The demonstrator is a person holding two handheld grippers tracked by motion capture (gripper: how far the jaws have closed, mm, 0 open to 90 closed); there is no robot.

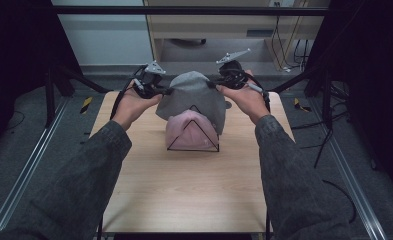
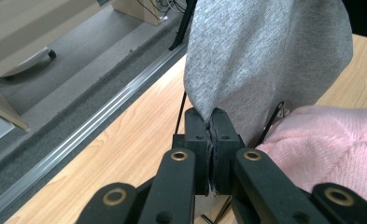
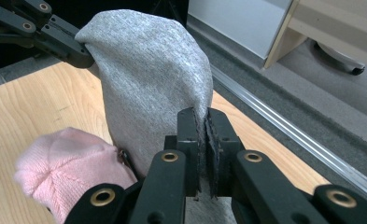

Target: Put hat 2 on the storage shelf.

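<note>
A grey knit hat [image 1: 194, 97] hangs stretched between my two grippers above the far middle of the table. My left gripper [image 1: 165, 91] is shut on its left edge, the cloth pinched between the jaws [image 2: 213, 122]. My right gripper [image 1: 215, 86] is shut on its right edge [image 3: 204, 122]. Below and in front, a pink knit hat [image 1: 190, 131] sits on a black wire triangular stand [image 1: 194, 148]. The grey hat [image 2: 265, 51] partly covers the pink hat [image 2: 330, 144] from behind. In the right gripper view, the left gripper [image 3: 81, 52] holds the grey hat [image 3: 148, 79] beside the pink hat [image 3: 69, 163].
The light wooden table [image 1: 184, 195] has bare room in front of the stand. A metal floor rail [image 2: 83, 135] runs past its far edge. Pale furniture [image 1: 224, 25] and cables stand beyond on grey carpet.
</note>
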